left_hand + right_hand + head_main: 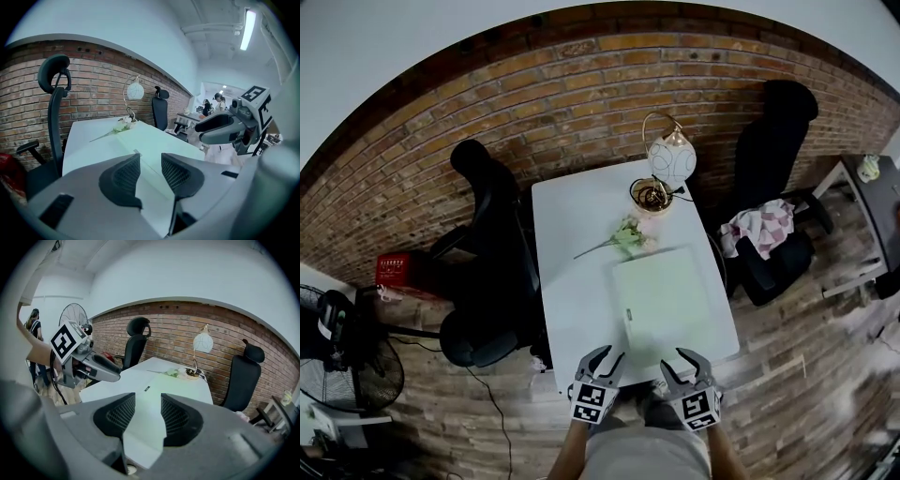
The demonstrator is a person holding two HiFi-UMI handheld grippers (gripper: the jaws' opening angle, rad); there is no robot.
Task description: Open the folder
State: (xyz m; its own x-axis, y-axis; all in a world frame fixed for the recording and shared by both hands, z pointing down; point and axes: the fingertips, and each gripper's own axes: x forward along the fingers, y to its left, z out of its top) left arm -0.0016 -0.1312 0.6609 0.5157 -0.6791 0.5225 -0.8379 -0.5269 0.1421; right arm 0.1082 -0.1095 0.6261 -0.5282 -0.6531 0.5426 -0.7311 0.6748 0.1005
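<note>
Tabletop (572, 244) carries closed folder (661, 300) toward near right corner, long axis running away from person. L hand-held gripper (611, 356) & R hand-held gripper (675, 361) at near edge, jaws apart, empty; folder just ahead, R more squarely before it.

The folder (661, 300) was pale green, table (567, 234) white, brick wall (581, 103) red-brown, office chairs (492, 202) black, cloth (761, 228) pink-and-white checked.

My left gripper (609, 357) and right gripper (679, 361) are grey plastic with dark cross-hatched pads (127, 174), each bearing a black-and-white marker cube (592, 401), and my top (647, 459) is grey.
</note>
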